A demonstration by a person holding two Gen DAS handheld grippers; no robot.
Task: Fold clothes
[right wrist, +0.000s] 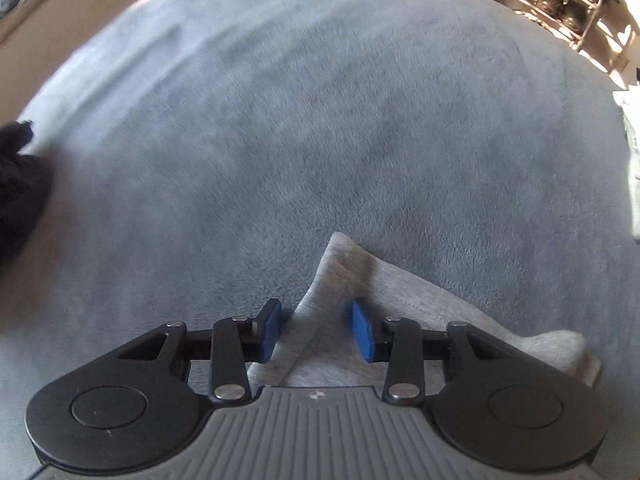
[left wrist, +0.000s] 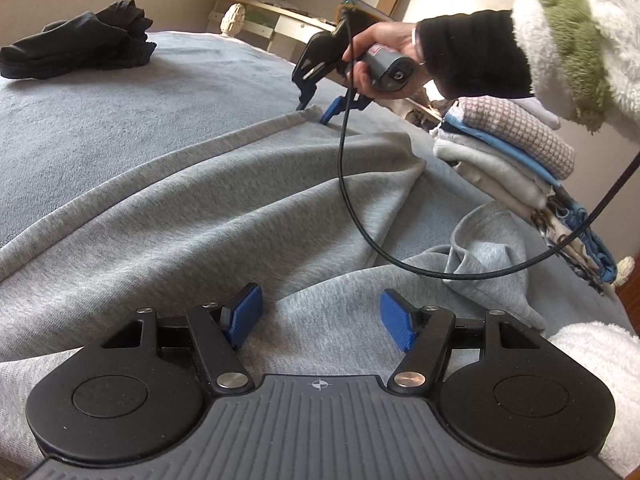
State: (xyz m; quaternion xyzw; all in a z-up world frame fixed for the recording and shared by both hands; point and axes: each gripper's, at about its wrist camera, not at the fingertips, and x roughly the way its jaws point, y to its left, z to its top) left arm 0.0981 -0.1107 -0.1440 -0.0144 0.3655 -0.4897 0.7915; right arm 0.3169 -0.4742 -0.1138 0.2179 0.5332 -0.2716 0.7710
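Mid-fold: grey sweatshirt (left wrist: 224, 200) spread across the bed (left wrist: 100, 120), right gripper (right wrist: 316, 330) fingers parted around its far corner, left gripper (left wrist: 320, 320) fingers spread above near fabric; next likely pinch, then fold over.

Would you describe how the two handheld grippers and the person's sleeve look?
Both the left gripper and right gripper have black linkages, blue ribbed pads and grey ridged bodies. A black cable trails from the right one. The sleeve is white-and-green fleece over black.
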